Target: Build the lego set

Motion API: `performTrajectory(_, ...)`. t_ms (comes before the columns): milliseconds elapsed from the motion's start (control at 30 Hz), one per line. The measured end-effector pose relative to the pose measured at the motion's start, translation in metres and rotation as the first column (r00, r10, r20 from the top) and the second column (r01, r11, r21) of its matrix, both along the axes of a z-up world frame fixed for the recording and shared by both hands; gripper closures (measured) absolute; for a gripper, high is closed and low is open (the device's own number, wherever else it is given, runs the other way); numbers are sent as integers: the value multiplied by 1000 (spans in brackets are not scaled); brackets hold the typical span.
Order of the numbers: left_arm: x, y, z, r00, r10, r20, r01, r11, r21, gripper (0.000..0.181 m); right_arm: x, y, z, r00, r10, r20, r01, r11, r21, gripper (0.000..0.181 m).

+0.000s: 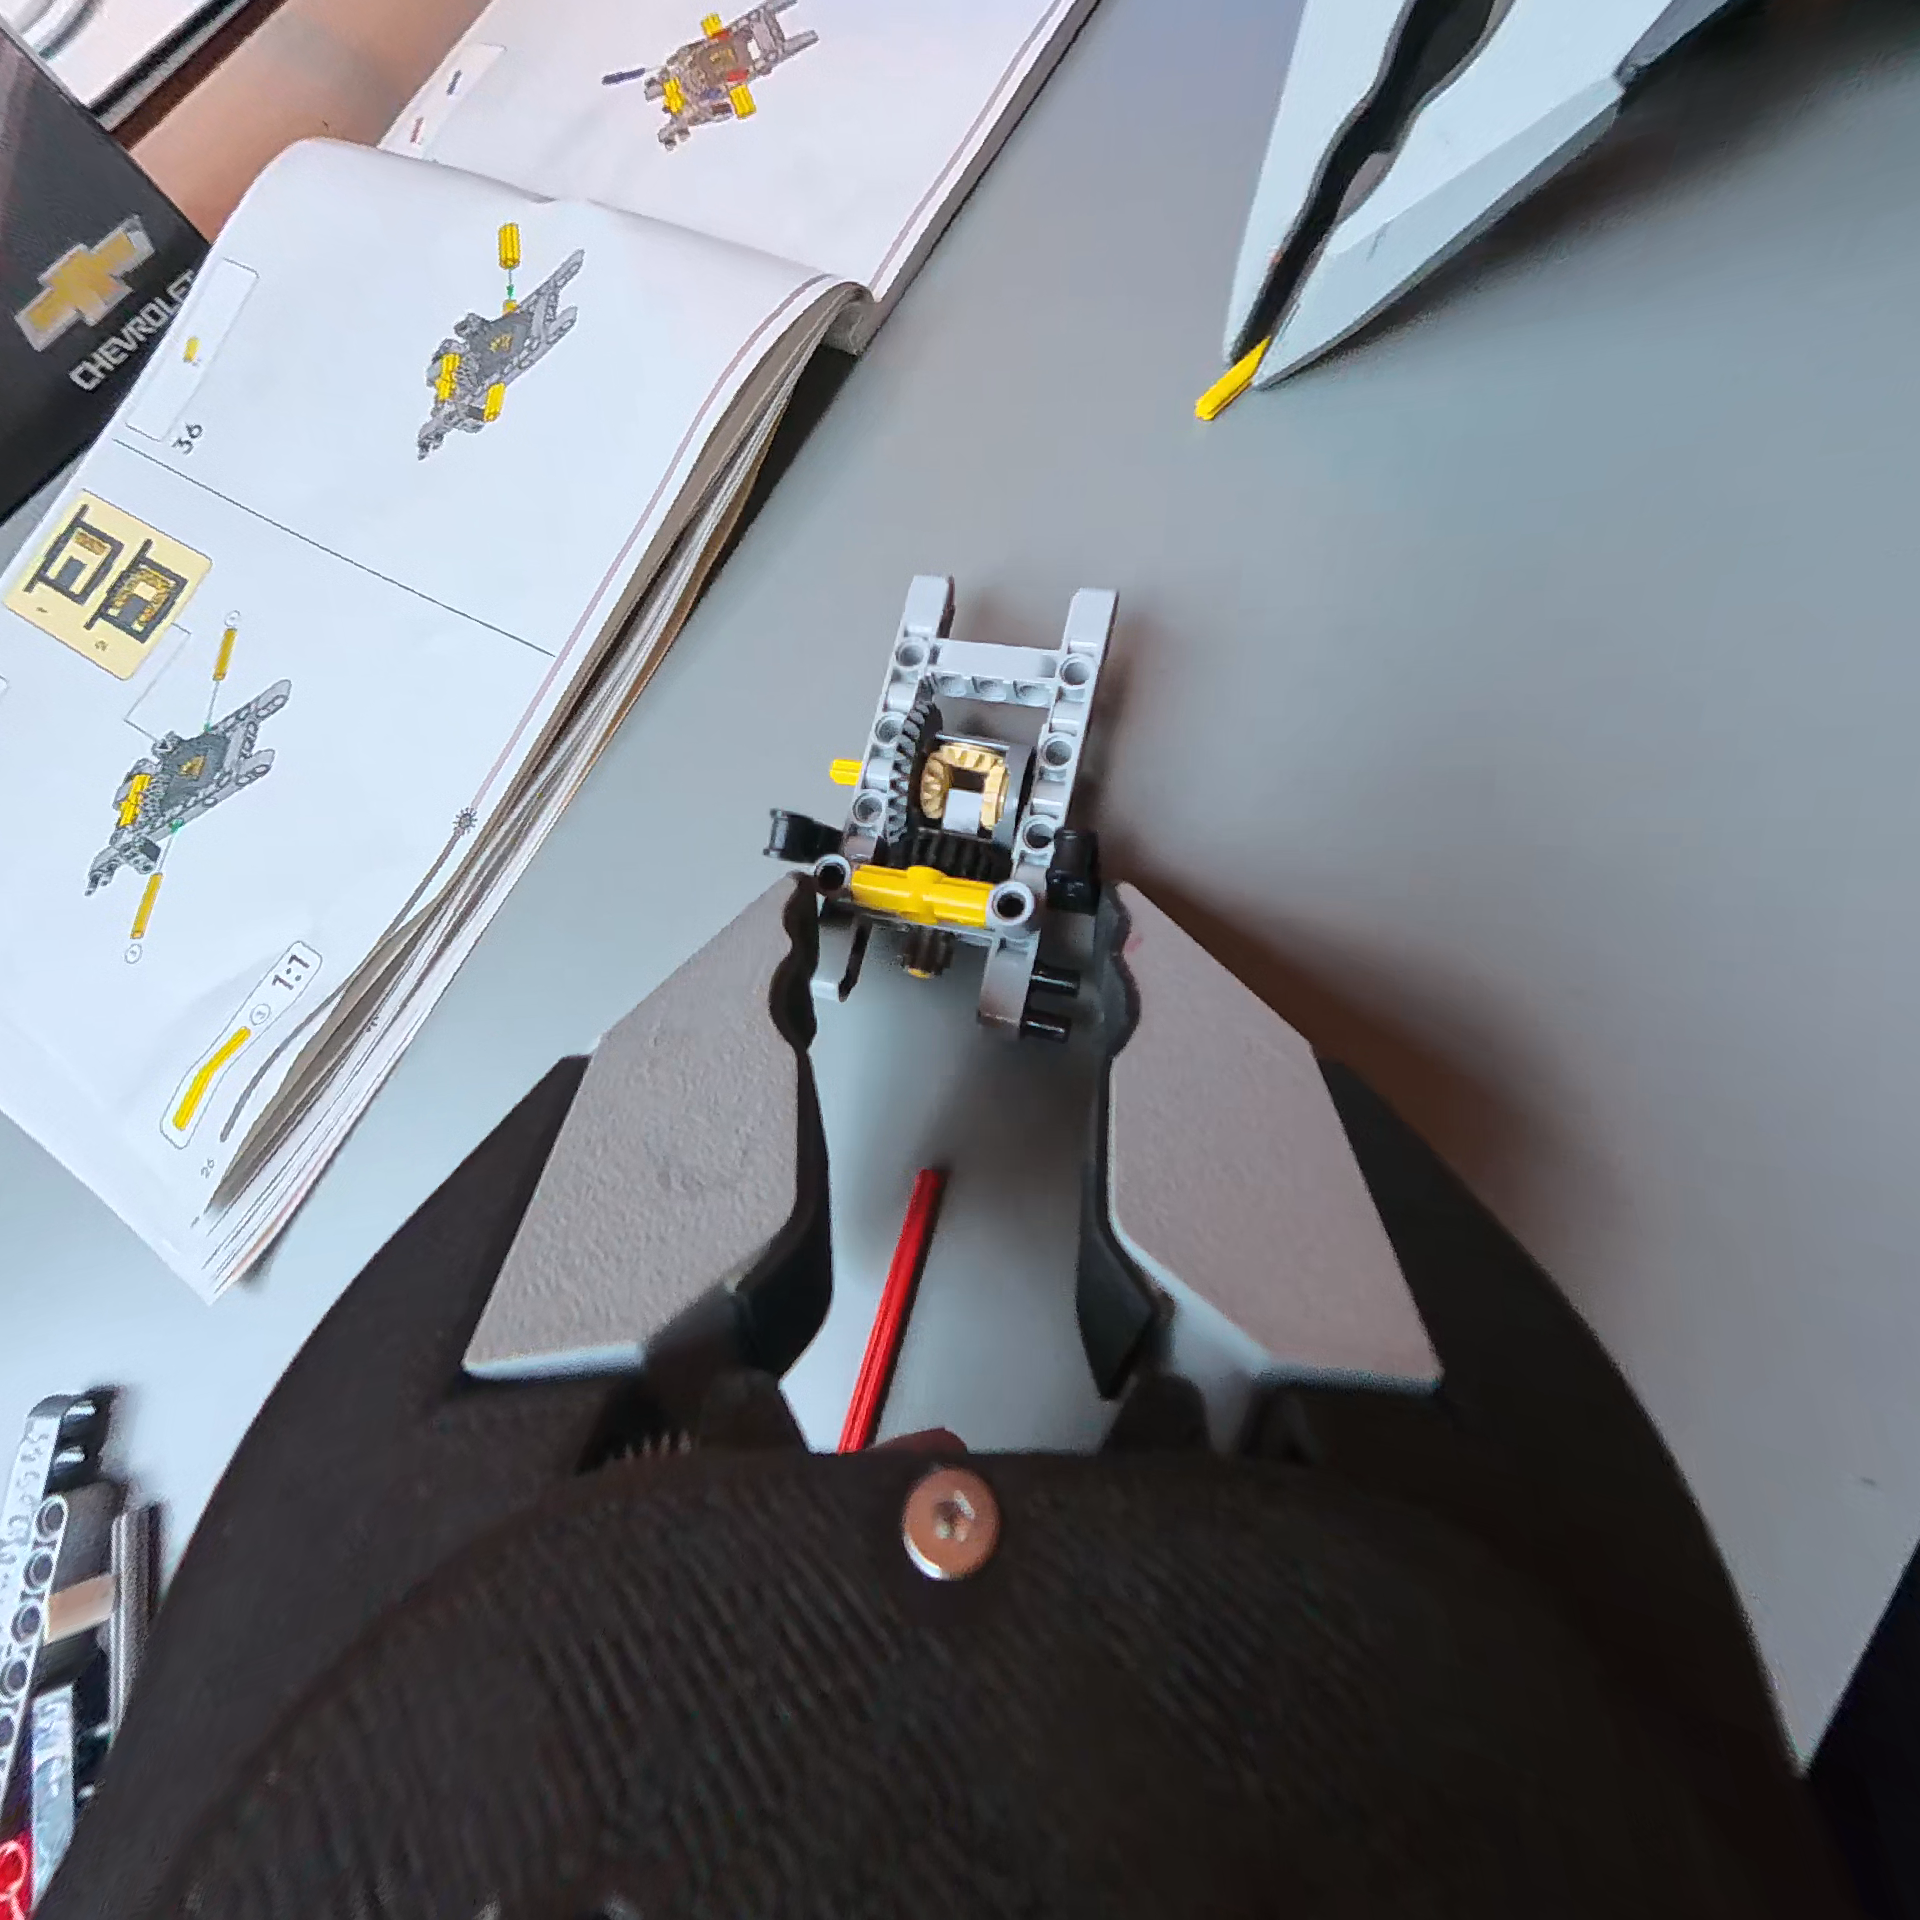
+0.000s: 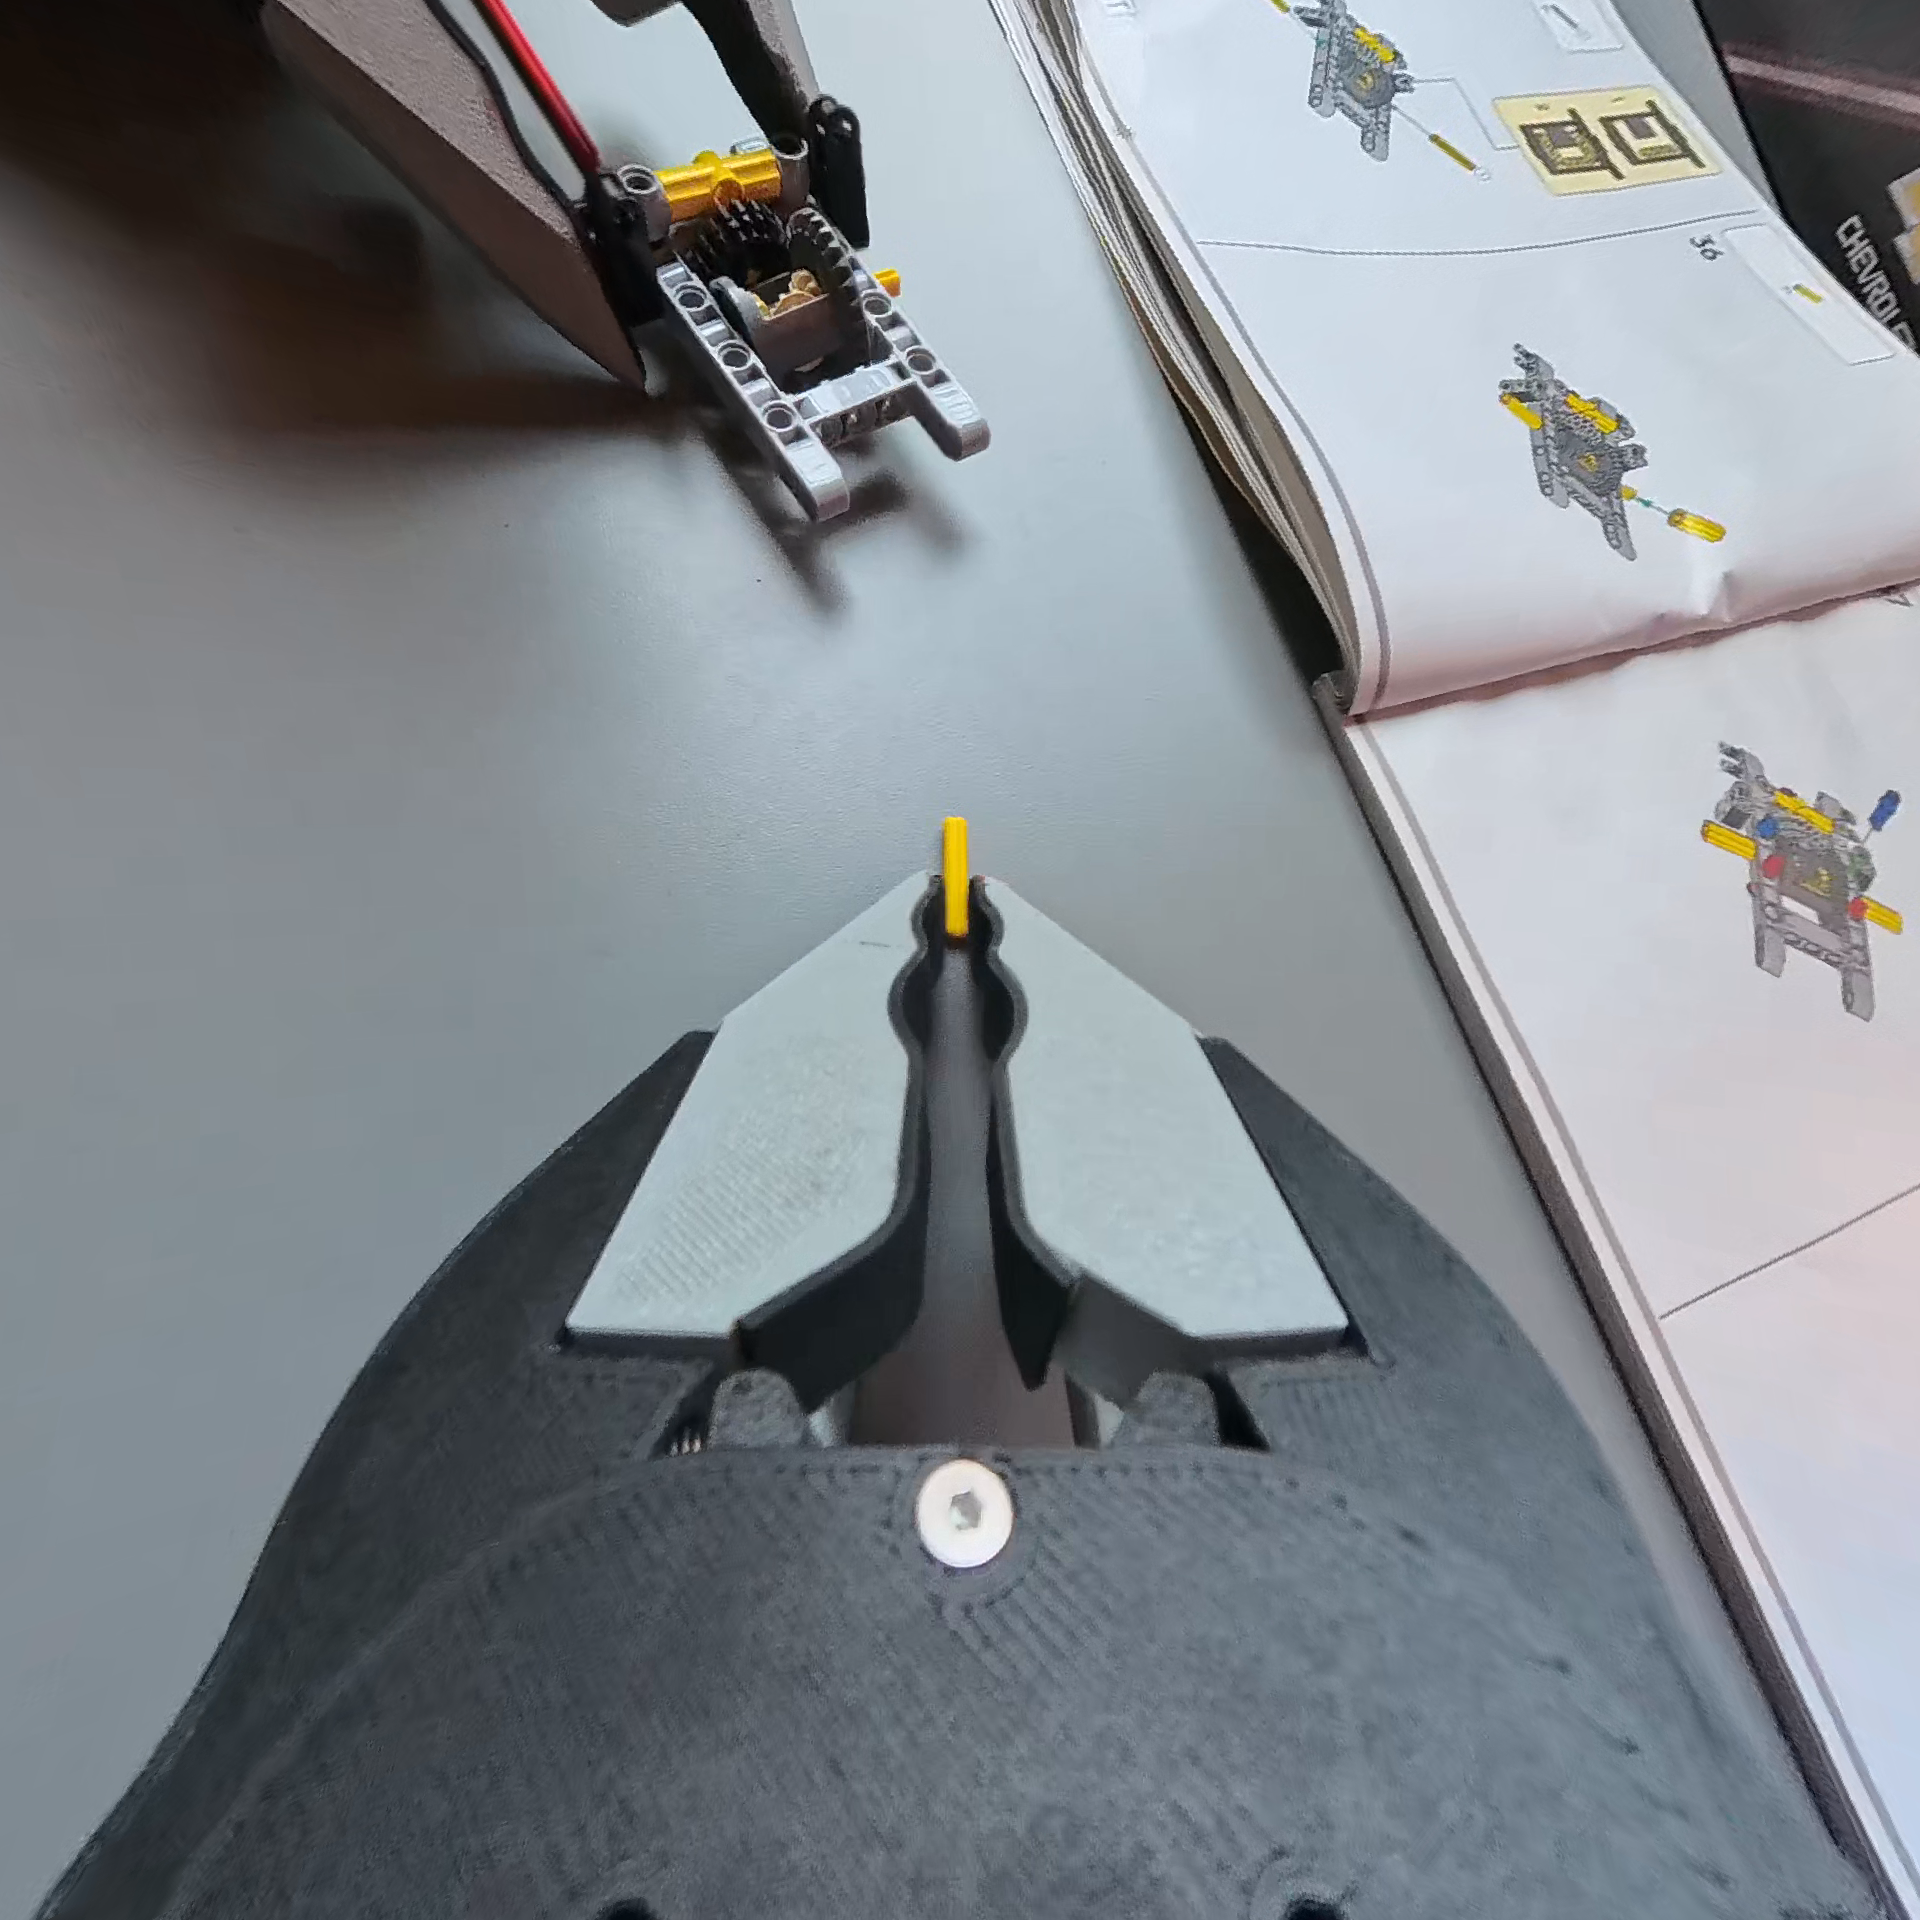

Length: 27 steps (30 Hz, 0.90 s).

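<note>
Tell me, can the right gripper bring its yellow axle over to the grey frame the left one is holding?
Probably yes. Only bare table lies between the right gripper, shut on the yellow axle, and the grey frame in the left gripper; the manual sits off to one side.

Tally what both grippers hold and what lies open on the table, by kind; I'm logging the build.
Grey lego frame assembly with gears, in the left gripper: 1
Small yellow lego axle pin, in the right gripper: 1
Open white instruction booklet: 1
Total: 3
</note>
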<state>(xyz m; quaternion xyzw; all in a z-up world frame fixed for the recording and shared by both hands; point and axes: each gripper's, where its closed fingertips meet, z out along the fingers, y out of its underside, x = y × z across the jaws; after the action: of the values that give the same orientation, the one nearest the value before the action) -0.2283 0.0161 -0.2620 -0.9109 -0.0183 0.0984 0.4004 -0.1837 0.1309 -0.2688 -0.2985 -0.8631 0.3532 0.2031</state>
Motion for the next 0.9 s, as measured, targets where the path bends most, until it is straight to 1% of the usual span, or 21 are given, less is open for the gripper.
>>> performTrajectory(167, -4, 4, 2, 999, 31, -43, -31, 999, 7, 130, 0, 0, 2, 1000, 0, -27, 1, 1000, 8, 181)
performTrajectory(267, -5, 6, 3, 995, 27, -100, -27, 1000, 1, 130, -3, 2, 8, 998, -21, -60, 21, 1000, -9, 162)
performTrajectory(333, -4, 7, 4, 992, 26, -127, -26, 1000, 3, 130, -7, 3, 15, 993, -48, -112, 46, 999, -20, 156)
performTrajectory(467, -1, 7, 5, 990, 13, -139, -12, 1000, 9, 130, -10, -21, 38, 972, -55, -227, 46, 998, -45, 155)
performTrajectory(533, -3, 6, 5, 991, 21, -135, -20, 1000, 11, 130, -15, -29, 42, 961, -104, -256, 98, 995, -33, 157)
performTrajectory(633, -4, 4, 10, 990, 38, -134, -33, 999, 35, 130, -18, -48, 42, 961, -139, -240, 125, 989, -74, 157)
performTrajectory(767, -5, -1, 13, 986, 51, -161, -45, 998, 41, 130, -18, -71, 38, 975, -167, -148, 140, 974, -177, 151)
performTrajectory(900, -9, -7, 22, 982, 85, -169, -75, 995, 65, 130, -26, -72, 36, 964, -247, -98, 222, 952, -212, 152)
